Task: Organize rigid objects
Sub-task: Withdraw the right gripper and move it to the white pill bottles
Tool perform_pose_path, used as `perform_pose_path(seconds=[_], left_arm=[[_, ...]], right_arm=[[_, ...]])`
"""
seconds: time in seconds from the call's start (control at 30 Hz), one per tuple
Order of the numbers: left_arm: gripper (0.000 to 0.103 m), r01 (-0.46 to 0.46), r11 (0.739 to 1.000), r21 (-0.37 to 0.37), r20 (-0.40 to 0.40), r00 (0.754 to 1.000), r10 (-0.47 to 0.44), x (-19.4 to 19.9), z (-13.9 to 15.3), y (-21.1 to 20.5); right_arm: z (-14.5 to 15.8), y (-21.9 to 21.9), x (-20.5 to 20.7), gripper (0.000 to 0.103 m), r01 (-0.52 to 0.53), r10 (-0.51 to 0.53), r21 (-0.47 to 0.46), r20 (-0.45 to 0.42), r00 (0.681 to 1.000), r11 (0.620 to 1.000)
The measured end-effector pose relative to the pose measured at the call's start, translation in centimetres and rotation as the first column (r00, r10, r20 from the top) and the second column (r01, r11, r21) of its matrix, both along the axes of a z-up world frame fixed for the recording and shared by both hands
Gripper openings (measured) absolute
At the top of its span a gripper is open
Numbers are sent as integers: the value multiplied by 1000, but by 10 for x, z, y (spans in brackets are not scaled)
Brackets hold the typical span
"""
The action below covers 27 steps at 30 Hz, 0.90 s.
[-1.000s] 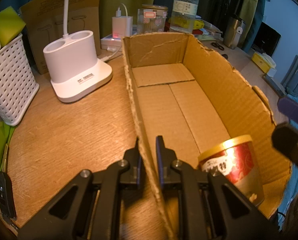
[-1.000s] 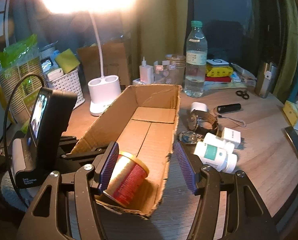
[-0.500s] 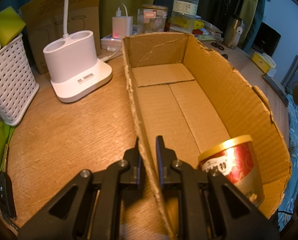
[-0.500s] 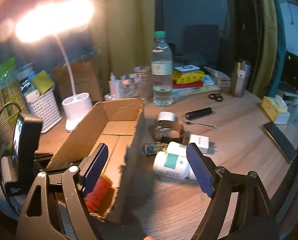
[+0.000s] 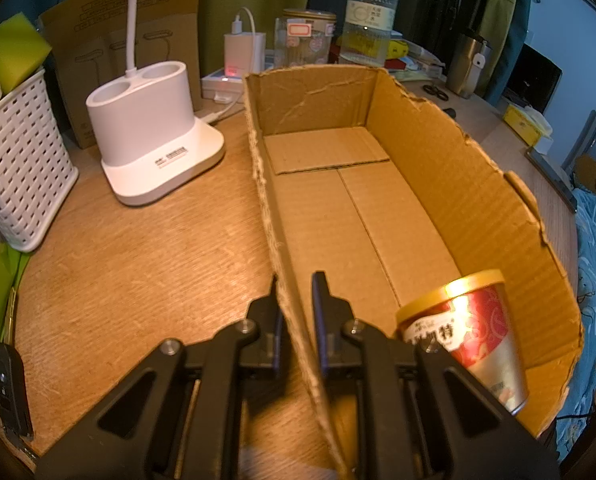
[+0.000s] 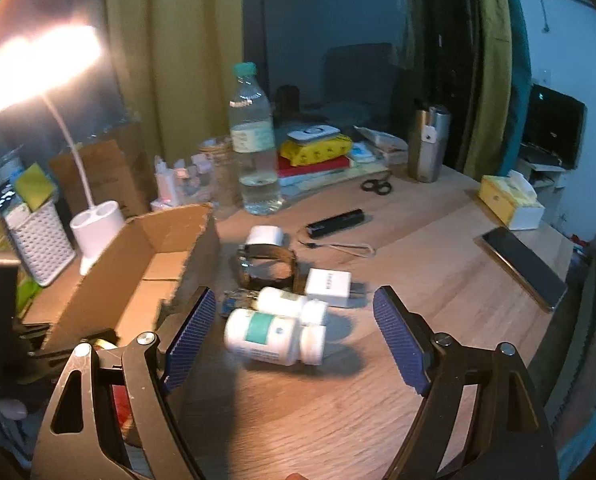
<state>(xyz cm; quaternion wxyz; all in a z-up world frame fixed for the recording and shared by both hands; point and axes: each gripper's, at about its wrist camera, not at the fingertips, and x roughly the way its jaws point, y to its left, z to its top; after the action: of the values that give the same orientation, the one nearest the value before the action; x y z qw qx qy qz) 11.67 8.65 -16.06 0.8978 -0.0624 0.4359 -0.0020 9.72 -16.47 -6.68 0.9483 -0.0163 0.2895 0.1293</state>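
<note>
My left gripper (image 5: 298, 314) is shut on the left wall of the open cardboard box (image 5: 449, 184), near its front corner. Inside the box, a red cup with a gold lid (image 5: 469, 336) lies against the near end. In the right wrist view my right gripper (image 6: 294, 294) stands open and empty above the desk, to the right of the box (image 6: 138, 264). Two white pill bottles (image 6: 272, 336) lie on their sides just ahead, framed between its blue pads (image 6: 397, 332). Behind them are a white charger (image 6: 329, 282), a watch (image 6: 268, 268) and a white roll (image 6: 266, 236).
A white lamp base (image 5: 150, 128) and a white basket (image 5: 14, 168) stand left of the box. A black stick (image 6: 335, 222), water bottle (image 6: 254, 152), scissors (image 6: 375, 186), steel tumbler (image 6: 427, 144), tissue box (image 6: 509, 200) and phone (image 6: 521, 268) occupy the right side.
My right gripper swung right, from over the red cup in the box to over the pill bottles, and its jaws widened. The left gripper kept its grip on the box wall.
</note>
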Motion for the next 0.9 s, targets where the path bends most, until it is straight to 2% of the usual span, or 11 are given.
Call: perform_pose_path(seconds=[0.33,0.7,0.9], left_arm=[[14,0,1000,0,0,1000,0,0,0,0],[14,0,1000,0,0,1000,0,1,0,0],[14,0,1000,0,1,1000,0,0,0,0]], right_arm=[[-24,-10,22,84,29,-30,-5,-71,997,1000],[-49,14,40,84,-41,33,-65,-120,992,997],[-59,21,44,84,-121,113,-39,-166,980,992]])
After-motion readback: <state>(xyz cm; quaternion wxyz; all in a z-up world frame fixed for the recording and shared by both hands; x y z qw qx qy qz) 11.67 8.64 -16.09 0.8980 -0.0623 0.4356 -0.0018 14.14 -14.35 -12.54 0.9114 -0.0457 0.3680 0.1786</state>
